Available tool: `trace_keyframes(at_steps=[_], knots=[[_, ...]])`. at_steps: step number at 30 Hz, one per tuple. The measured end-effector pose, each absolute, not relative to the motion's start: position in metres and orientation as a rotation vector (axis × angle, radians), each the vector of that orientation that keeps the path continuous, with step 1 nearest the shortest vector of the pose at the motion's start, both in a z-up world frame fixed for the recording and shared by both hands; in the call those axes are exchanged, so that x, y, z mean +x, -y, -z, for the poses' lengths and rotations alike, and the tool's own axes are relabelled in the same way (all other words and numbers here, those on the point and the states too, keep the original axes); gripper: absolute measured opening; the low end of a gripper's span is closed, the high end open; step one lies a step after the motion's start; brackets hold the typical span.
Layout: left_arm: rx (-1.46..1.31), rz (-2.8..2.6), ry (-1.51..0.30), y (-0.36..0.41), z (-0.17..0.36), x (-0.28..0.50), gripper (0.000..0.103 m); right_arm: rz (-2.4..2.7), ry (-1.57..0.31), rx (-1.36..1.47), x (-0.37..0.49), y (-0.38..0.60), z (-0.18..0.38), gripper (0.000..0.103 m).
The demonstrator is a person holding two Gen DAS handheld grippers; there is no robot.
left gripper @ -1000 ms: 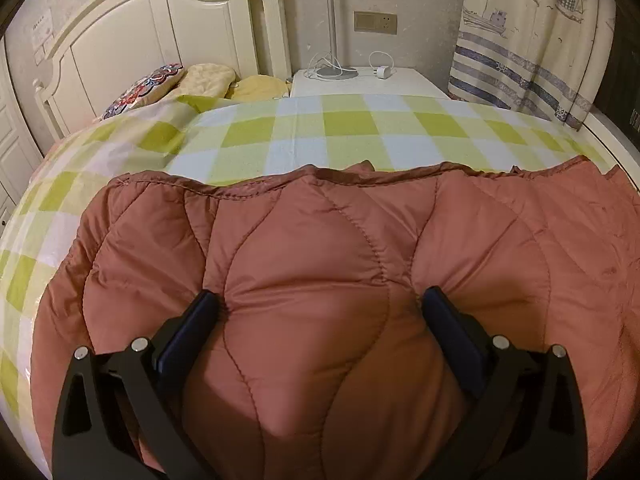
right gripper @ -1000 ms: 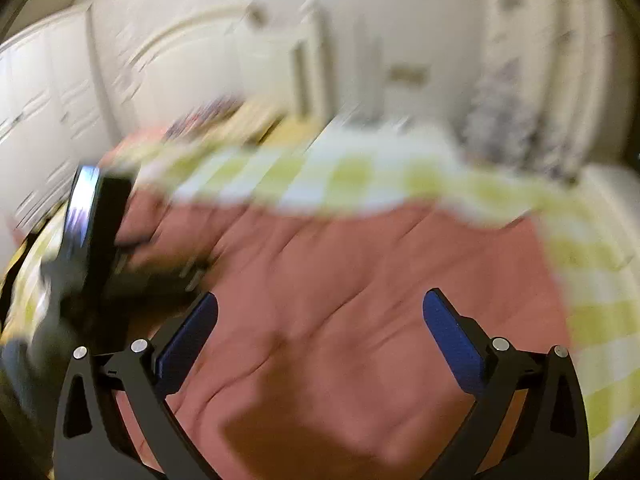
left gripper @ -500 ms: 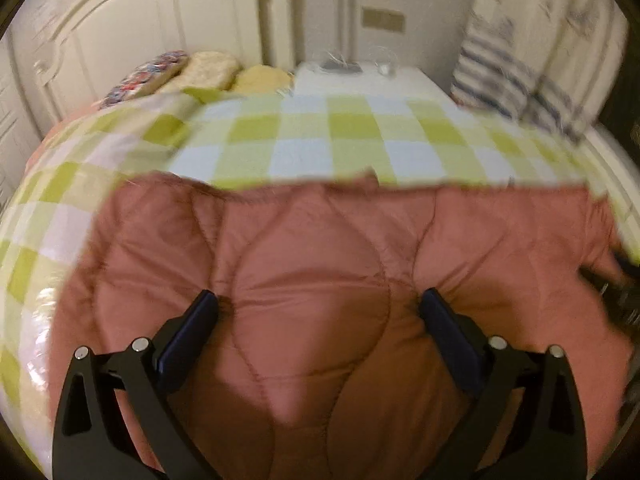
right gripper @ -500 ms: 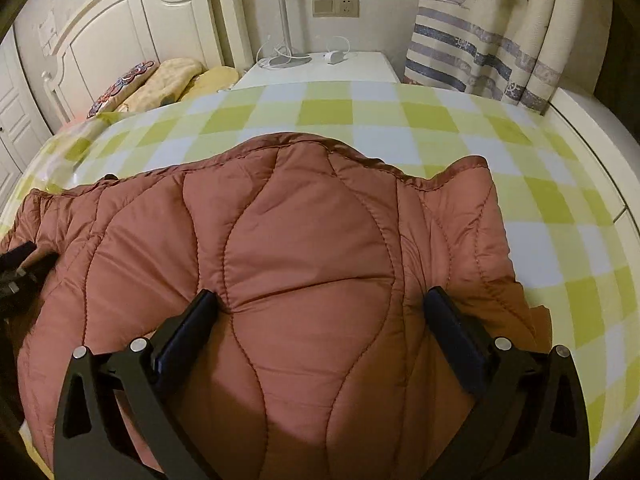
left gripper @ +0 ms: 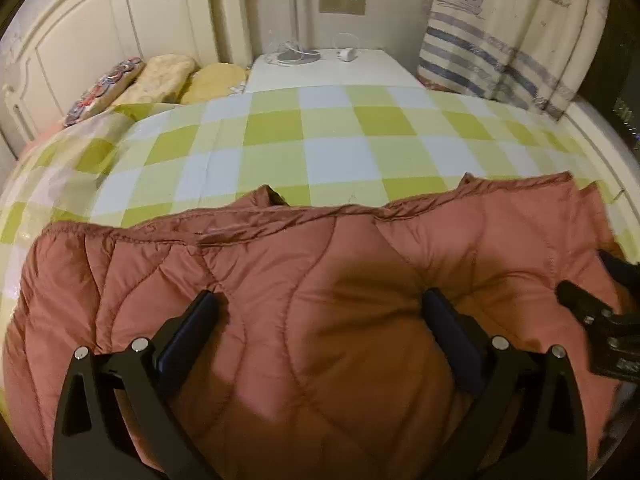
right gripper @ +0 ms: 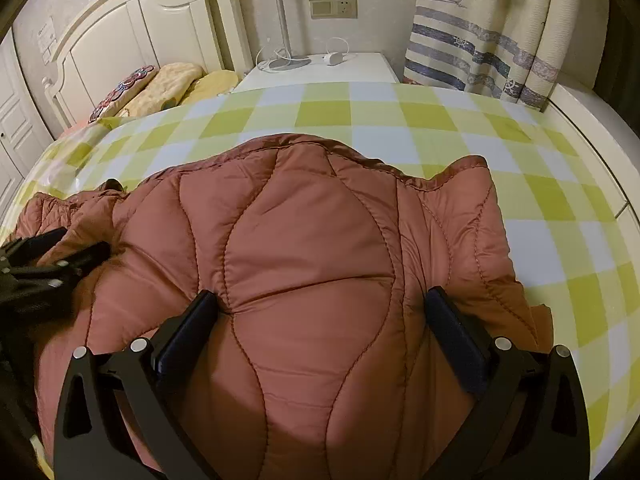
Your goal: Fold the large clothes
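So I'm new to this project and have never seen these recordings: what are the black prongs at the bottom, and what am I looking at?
There is no robot here. A person holds a two-finger tool in each hand, and a fisheye camera on each tool looks forward along its fingers, so the black prongs are those fingers. One picture comes from the left tool, the other from the right tool. Each tool also shows at the edge of the other's view. Both are open, fingers spread wide and pressed onto a rust-red quilted jacket that lies on a bed with a green-and-white checked cover. Nothing is clamped. Behind are pillows, a white nightstand and a striped curtain.
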State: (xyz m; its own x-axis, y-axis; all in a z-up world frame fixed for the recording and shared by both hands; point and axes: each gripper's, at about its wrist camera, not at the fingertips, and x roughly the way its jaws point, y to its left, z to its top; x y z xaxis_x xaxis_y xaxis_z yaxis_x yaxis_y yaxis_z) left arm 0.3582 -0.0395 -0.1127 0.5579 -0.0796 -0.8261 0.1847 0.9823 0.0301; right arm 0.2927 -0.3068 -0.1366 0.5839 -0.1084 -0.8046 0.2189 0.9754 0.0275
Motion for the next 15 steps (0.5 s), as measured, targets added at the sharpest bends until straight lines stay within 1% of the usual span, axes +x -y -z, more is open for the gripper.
trace_keyframes(at_steps=[3, 6, 9, 11, 15], knots=[[0.141, 0.055, -0.908, 0.003, 0.100, 0.361, 0.101, 0.189, -0.925, 0.131, 0.292, 0.307, 0.136, 0.099], [0.081, -0.042, -0.928, -0.051, 0.103, 0.369, 0.101, 0.190, -0.924, 0.132, 0.292, 0.306, 0.136, 0.099], [-0.048, -0.040, -0.945, -0.099, 0.111, 0.369, 0.101, 0.187, -0.921, 0.129, 0.292, 0.307, 0.136, 0.099], [-0.083, -0.023, -0.932, -0.104, 0.114, 0.364, 0.101, 0.185, -0.918, 0.125, 0.292, 0.306, 0.136, 0.099], [0.017, -0.088, -0.893, -0.087, 0.117, 0.362, 0.101, 0.206, -0.914, 0.095, 0.292, 0.301, 0.134, 0.099]])
